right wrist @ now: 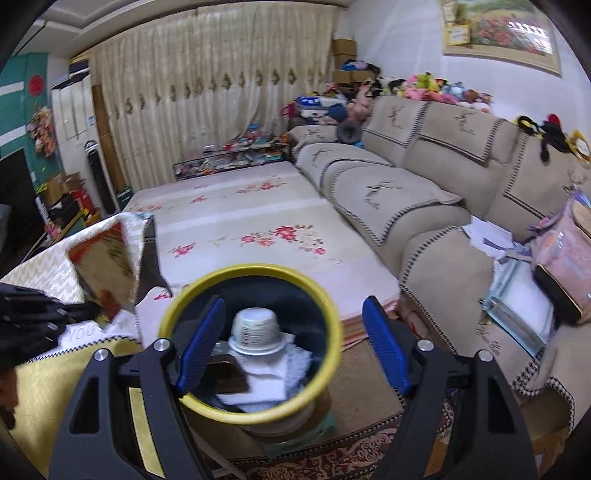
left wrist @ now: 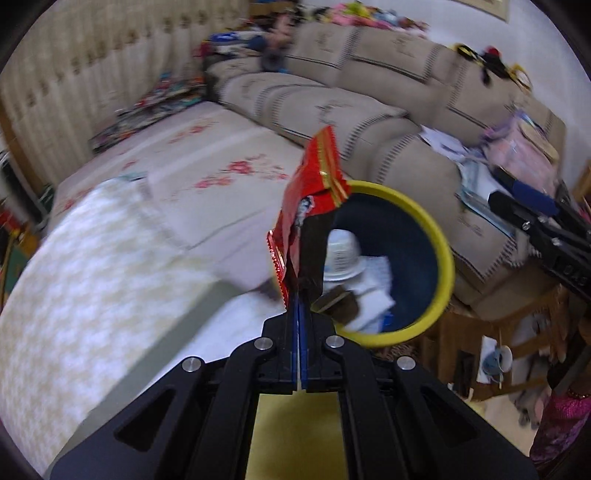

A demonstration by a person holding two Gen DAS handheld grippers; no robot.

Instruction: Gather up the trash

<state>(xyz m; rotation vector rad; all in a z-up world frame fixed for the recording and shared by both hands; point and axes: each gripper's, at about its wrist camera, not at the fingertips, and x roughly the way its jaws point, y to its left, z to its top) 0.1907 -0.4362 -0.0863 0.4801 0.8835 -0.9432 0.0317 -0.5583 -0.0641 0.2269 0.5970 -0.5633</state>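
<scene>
1. A living room: a beige sofa (right wrist: 424, 192) runs along the right wall, a cream curtain (right wrist: 207, 92) hangs at the far end, and a pale mat with red flowers (right wrist: 258, 229) covers the floor between them.
2. Soft toys (right wrist: 436, 86) are heaped along the sofa's back at the far right, and a framed picture (right wrist: 506, 29) hangs on the wall above.
3. Papers and a pink packet (right wrist: 565, 243) lie on the near sofa seat at the right.
4. A bin (right wrist: 334, 321) with a yellow rim and dark inside stands near the sofa's foot, on the floor just beyond the mat's near edge.
5. Inside the bin lie an upturned white cup (right wrist: 255, 328), white tissue (right wrist: 266, 387) and a brown scrap (right wrist: 231, 376).
6. The left gripper (left wrist: 298, 295) has its blue pads pressed together, pinching the lower edge of a red wrapper (left wrist: 314, 184).
7. In the left view the wrapper stands up from the pads in front of the bin's left rim; it is blurred.
8. In the right view the same wrapper (right wrist: 107, 266) sits to the left of the bin, apart from its rim.
9. The right gripper (right wrist: 293, 343) is spread wide with nothing between its fingers (right wrist: 384, 343).
10. It points down at the bin, with the left pad over the opening and the right pad outside the rim.
</scene>
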